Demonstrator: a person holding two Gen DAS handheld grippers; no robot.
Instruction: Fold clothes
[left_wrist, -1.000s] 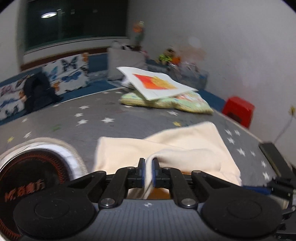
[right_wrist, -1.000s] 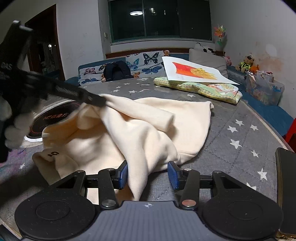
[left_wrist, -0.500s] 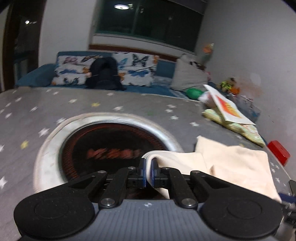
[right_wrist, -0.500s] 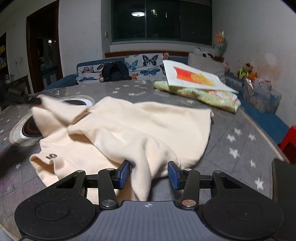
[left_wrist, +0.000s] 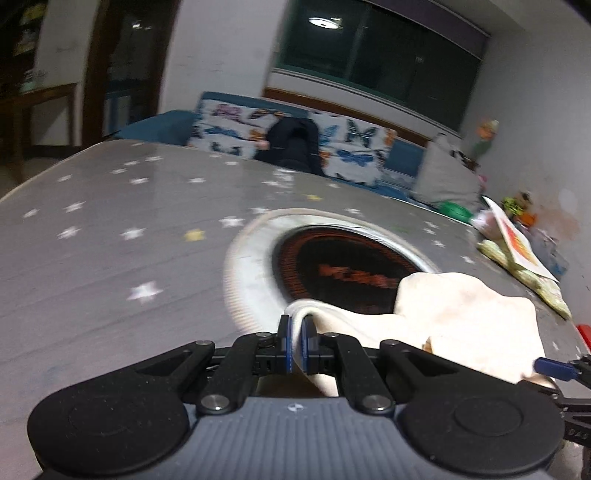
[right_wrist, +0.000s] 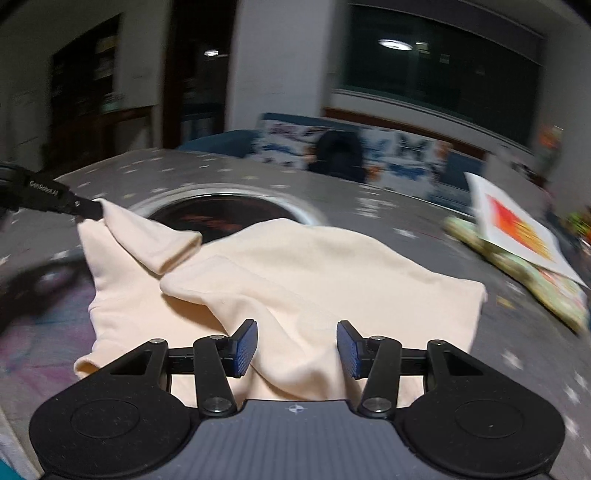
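Presently catalogued, one cream sweatshirt (right_wrist: 303, 273), lying crumpled across a grey star-printed table cover (left_wrist: 110, 236), partly over a round black-and-orange induction hob (left_wrist: 343, 269) set in a pale ring.

Left gripper (left_wrist: 295, 341): jaws pressed together, pinching a folded edge of the sweatshirt. In the right wrist view the same gripper (right_wrist: 90, 212) enters from the left edge and holds the cloth up at the shoulder end of one sleeve (right_wrist: 155, 240), whose cuff lies on the body of the garment.

Right gripper (right_wrist: 297, 345): jaws spread wide, nothing between the pads, poised over the near part of the sweatshirt; whether the pads touch the cloth cannot be told.

Edges and room: broad bare cover to the left of the hob, running to the table's rounded rim. The garment's right hem stops short of a green patterned cushion (right_wrist: 524, 269) bearing a white sheet with an orange-red picture (right_wrist: 517, 225); a strip of bare cover lies between.

Left view only: the hob's full ring, a blue-tipped finger of the right gripper (left_wrist: 554, 365) at the right edge, a red object (left_wrist: 583, 332) beyond the table rim.

Right view only: the whole spread of the garment, a second sleeve (right_wrist: 207, 284) folded over its middle.

Both views: butterfly-print cushions (left_wrist: 351, 147) and a dark bag (left_wrist: 291, 147) behind. Both pictures are motion-blurred.
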